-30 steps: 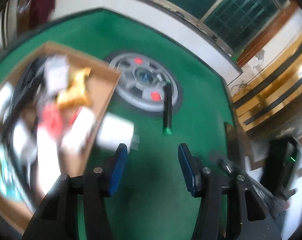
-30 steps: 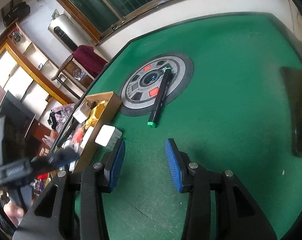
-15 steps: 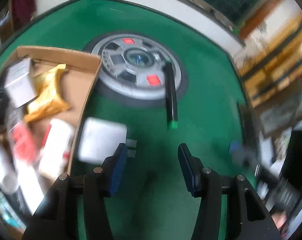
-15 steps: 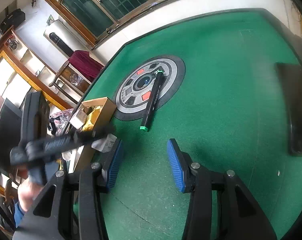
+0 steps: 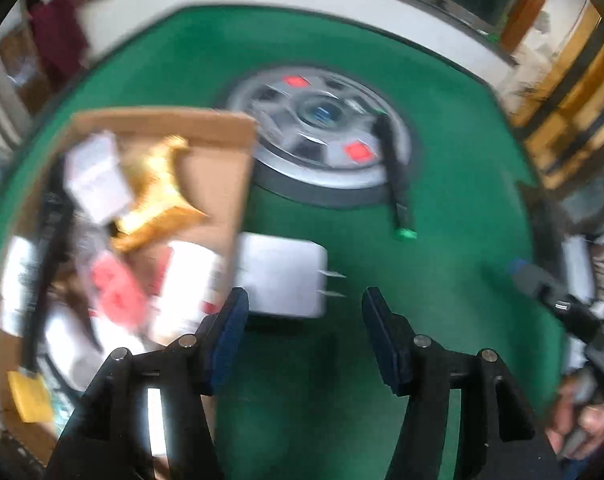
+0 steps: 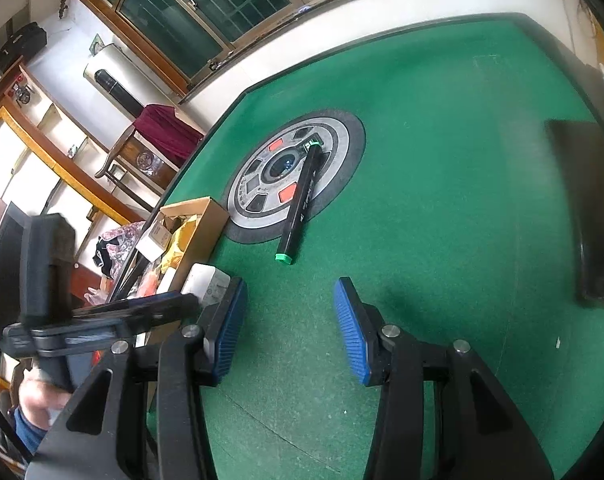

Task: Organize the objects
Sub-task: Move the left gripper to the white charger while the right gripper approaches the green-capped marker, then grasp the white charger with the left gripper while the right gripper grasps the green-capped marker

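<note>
My left gripper (image 5: 303, 320) is spread wide, nothing between the blue pads (image 5: 232, 320), hovering over the green felt table (image 5: 441, 272). White charger (image 5: 282, 280) lies flat just ahead of it, slightly left of centre, prongs pointing right, its left edge touching or almost touching the wall of the cardboard box (image 5: 222, 184); blur too strong to say which. Box holds a jumble: gold packet (image 5: 158, 204), white carton (image 5: 96, 176), red item (image 5: 118, 292), black cable (image 5: 50, 248), details smeared. My right gripper (image 6: 292, 324) is also spread wide and empty, over bare felt. Black marker (image 6: 302, 200) with green caps lies ahead of it, far end on the round grey centre panel (image 6: 262, 196) of the table, near end on the felt. From the right wrist view the charger (image 6: 206, 282) sits beside the box (image 6: 198, 240), near my left gripper (image 6: 98, 320), which shows at the left edge. Dark tray slot (image 6: 589, 208) at the right table edge, well apart from everything
</note>
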A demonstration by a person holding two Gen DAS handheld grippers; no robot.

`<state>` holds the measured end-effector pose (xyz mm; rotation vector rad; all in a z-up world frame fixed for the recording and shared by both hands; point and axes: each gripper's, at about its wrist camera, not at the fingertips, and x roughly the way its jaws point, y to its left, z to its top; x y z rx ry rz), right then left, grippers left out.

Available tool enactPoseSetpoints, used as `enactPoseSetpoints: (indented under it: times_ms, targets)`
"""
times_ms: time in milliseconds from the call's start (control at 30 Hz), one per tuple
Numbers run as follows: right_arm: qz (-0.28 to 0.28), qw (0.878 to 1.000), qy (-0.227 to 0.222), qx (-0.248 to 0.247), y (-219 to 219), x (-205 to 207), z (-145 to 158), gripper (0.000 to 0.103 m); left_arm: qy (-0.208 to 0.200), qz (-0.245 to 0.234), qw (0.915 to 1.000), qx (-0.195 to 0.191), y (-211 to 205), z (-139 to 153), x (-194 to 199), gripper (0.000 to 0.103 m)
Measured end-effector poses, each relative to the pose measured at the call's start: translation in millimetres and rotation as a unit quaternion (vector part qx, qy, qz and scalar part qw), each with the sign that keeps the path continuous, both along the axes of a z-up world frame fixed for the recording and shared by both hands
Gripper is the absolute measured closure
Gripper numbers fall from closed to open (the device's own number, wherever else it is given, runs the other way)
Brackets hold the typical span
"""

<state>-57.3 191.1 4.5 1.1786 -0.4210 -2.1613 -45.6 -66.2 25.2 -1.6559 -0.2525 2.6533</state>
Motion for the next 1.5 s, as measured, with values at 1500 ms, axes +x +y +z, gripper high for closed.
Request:
enactPoseSetpoints:
  times_ms: [1500]
  targets:
    - [-0.025,0.999,0.003,-0.02,14.3,-4.0,8.1,0.06,-0.098,-0.108,0.9854,0.088,30.5,-28.7,25.6,0.026]
